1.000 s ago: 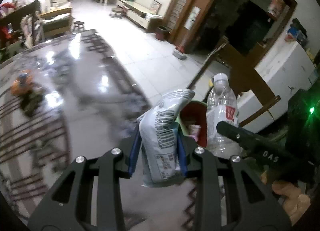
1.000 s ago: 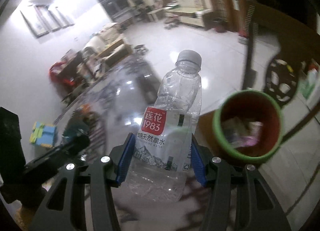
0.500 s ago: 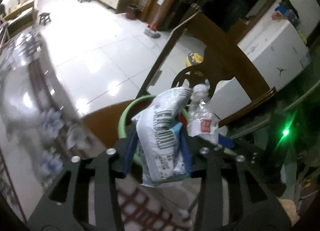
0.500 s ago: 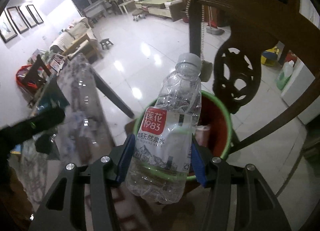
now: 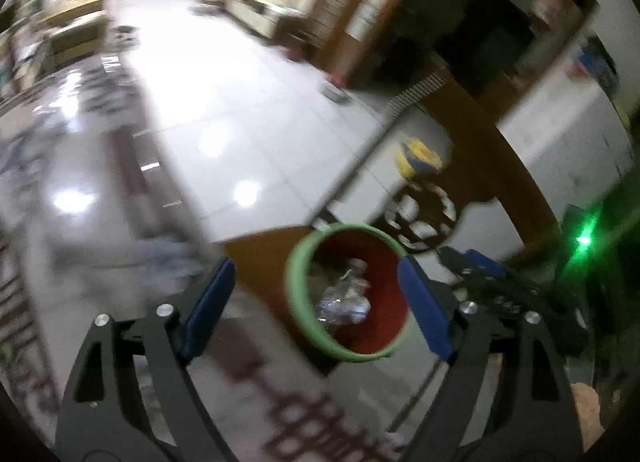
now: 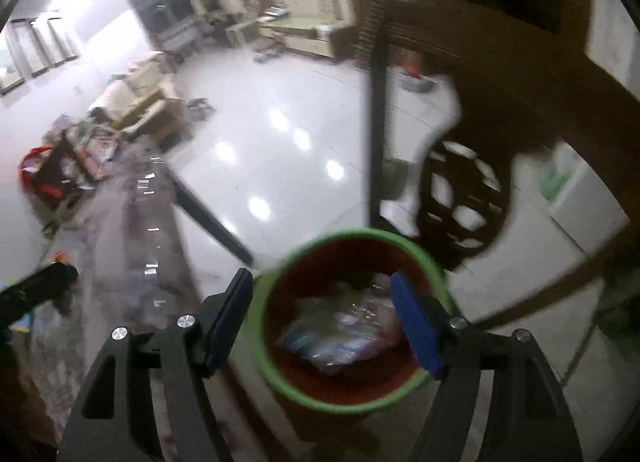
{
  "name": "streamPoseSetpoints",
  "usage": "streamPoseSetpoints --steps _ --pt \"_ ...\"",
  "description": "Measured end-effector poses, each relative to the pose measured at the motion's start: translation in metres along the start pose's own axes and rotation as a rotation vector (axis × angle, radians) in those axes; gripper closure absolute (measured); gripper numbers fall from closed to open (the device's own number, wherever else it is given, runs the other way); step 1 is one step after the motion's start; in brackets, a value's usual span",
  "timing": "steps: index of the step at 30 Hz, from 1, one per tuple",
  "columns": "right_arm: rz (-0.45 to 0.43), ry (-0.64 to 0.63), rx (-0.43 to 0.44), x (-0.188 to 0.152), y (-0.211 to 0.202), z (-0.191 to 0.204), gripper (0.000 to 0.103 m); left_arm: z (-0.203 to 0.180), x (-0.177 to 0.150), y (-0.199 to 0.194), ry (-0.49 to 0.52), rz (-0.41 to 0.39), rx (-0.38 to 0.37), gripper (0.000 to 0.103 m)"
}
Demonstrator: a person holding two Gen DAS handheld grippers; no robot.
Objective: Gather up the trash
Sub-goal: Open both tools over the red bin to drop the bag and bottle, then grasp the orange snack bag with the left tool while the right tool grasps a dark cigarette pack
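A red bin with a green rim (image 5: 298,294) sits below the table edge; it also shows in the right wrist view (image 6: 260,326). Inside lie the clear plastic bottle (image 5: 346,300) and the grey snack bag (image 6: 332,336), blurred. My left gripper (image 5: 316,310) is open and empty, its blue pads (image 5: 208,306) spread above the bin. My right gripper (image 6: 324,322) is open and empty, also over the bin. The right gripper's tip (image 5: 476,268) shows at the right of the left wrist view.
A dark wooden chair with a carved round back (image 6: 464,198) stands behind the bin. The glossy patterned table (image 5: 80,166) lies to the left. White tiled floor (image 6: 280,130) stretches beyond, with furniture far off. A white appliance (image 5: 560,130) stands at the right.
Both grippers opened. The snack bag and the bottle left the jaws and now lie in the bin. Both views are blurred by motion.
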State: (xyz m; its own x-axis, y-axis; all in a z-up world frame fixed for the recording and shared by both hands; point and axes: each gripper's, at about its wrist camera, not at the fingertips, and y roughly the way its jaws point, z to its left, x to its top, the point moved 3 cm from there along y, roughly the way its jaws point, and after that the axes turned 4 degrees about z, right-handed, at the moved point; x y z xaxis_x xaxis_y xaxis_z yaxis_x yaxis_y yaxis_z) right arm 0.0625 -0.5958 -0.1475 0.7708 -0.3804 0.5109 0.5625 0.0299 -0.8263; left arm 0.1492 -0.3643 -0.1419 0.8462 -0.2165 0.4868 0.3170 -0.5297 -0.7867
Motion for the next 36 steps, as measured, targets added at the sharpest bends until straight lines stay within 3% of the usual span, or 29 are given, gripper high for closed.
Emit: streamPoseSetpoints --steps 6,10,13,15,19,22,28,30,32,34,36 --pt "0.059 -0.205 0.243 -0.002 0.028 0.159 0.032 0.112 -0.032 -0.075 -0.174 -0.094 0.207 0.021" --pt "0.119 -0.354 0.372 -0.017 0.054 0.273 0.030 0.179 -0.061 -0.116 -0.303 -0.126 0.296 0.021" --pt "0.195 -0.366 0.447 -0.023 0.081 0.343 0.025 0.225 -0.077 -0.144 -0.383 -0.159 0.344 0.021" --pt "0.265 -0.318 0.472 -0.030 0.106 0.388 0.025 0.256 -0.087 -0.164 -0.443 -0.193 0.370 0.021" --pt "0.332 -0.249 0.378 -0.040 0.154 0.455 0.025 0.305 -0.096 -0.195 -0.532 -0.244 0.400 0.021" --pt "0.351 -0.235 0.282 -0.048 0.182 0.488 0.025 0.345 -0.092 -0.215 -0.587 -0.288 0.391 0.021" --pt "0.376 -0.266 0.137 -0.068 0.219 0.510 0.025 0.399 -0.069 -0.231 -0.607 -0.329 0.350 0.018" --pt "0.374 -0.302 0.122 -0.074 0.227 0.512 0.032 0.412 -0.058 -0.225 -0.591 -0.318 0.339 0.016" --pt "0.364 -0.325 0.144 -0.074 0.230 0.509 0.048 0.425 -0.044 -0.214 -0.585 -0.300 0.326 0.016" --pt "0.351 -0.357 0.173 -0.071 0.227 0.504 0.057 0.433 -0.032 -0.200 -0.595 -0.287 0.298 0.016" --pt "0.336 -0.371 0.214 -0.070 0.223 0.500 0.059 0.440 -0.020 -0.185 -0.612 -0.270 0.263 0.016"
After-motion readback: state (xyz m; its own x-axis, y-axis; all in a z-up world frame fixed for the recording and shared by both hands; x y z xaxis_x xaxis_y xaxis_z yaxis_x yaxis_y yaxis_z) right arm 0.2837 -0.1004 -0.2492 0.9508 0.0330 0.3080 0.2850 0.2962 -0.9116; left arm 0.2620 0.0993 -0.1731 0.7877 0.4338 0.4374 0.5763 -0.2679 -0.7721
